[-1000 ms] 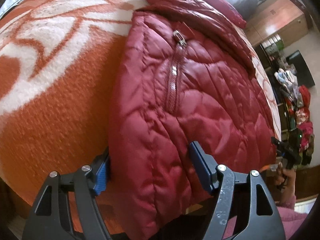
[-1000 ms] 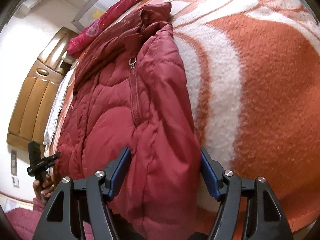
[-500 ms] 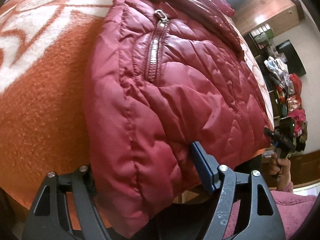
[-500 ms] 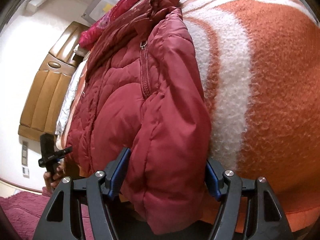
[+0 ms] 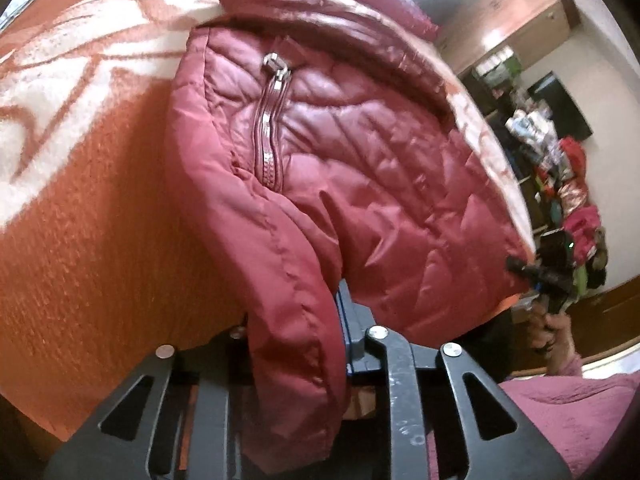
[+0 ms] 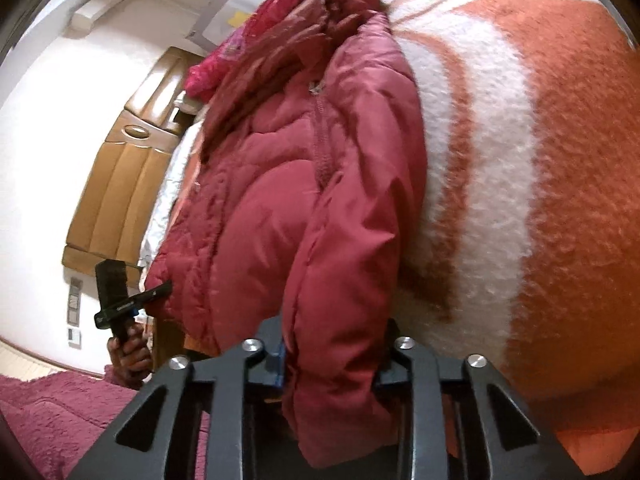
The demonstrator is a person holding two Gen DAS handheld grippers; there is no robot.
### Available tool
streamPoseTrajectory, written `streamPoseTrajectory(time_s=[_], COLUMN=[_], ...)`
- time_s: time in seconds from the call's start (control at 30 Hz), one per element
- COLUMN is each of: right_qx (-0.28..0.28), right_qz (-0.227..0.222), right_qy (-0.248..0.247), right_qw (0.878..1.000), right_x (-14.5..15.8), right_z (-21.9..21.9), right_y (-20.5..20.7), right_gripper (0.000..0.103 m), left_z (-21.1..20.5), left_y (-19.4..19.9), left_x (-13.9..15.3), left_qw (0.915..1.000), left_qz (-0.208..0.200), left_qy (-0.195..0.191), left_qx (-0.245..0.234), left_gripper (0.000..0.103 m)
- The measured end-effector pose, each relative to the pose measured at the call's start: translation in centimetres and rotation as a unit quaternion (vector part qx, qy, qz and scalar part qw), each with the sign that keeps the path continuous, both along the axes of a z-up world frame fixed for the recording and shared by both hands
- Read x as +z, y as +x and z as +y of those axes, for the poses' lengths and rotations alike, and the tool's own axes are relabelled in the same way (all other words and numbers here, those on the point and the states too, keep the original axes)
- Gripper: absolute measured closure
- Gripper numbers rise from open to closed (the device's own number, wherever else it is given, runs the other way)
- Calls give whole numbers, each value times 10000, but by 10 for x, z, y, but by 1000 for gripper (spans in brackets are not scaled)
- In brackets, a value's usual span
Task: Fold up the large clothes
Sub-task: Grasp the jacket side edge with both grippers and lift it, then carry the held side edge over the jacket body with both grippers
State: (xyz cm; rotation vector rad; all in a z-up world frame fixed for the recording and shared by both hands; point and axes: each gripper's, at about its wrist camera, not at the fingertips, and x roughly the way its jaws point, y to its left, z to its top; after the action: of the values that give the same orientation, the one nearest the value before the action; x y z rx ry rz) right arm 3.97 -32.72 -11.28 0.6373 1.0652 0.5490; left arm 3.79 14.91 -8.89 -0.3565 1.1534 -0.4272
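Note:
A dark red quilted puffer jacket [image 5: 360, 168] lies on an orange and white blanket [image 5: 92, 208], its lower hem at the bed's near edge. My left gripper [image 5: 296, 332] is shut on one corner of the hem, which bunches between the jaws. My right gripper [image 6: 334, 354] is shut on the other hem corner of the jacket [image 6: 320, 200], the fabric lifted and hanging over the jaws. Each view shows the other gripper far off at the jacket's opposite corner: the right gripper [image 5: 548, 276] and the left gripper [image 6: 120, 300].
The blanket [image 6: 540, 200] covers the bed. A brown padded headboard [image 6: 120, 184] and a red pillow [image 6: 236, 52] are at the bed's far end. Wooden cupboards [image 5: 516, 12] and a pile of clothes [image 5: 568, 184] stand across the room. A magenta rug [image 6: 48, 416] lies below.
Both grippers have closed on the jacket's hem corners, which were between open jaws before. The hem is now pinched and raised a little off the blanket.

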Motion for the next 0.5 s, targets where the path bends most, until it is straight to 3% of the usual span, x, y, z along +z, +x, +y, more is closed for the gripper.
streamPoseTrajectory(time_s=[0.27, 0.5], right_qx=[-110, -216], right_qz=[-748, -1362], right_qy=[639, 827], right_qw=[9951, 9870], right_x=[44, 84], right_z=[-3, -1], right_y=[4, 21], right_gripper=[81, 81], left_z=[-1, -6], left_y=[3, 21], left_x=[36, 74], left_qw=[9981, 9929], left_qz=[-556, -1140], left_qy=[-203, -259], left_qx=[141, 218], left_gripper=[87, 87])
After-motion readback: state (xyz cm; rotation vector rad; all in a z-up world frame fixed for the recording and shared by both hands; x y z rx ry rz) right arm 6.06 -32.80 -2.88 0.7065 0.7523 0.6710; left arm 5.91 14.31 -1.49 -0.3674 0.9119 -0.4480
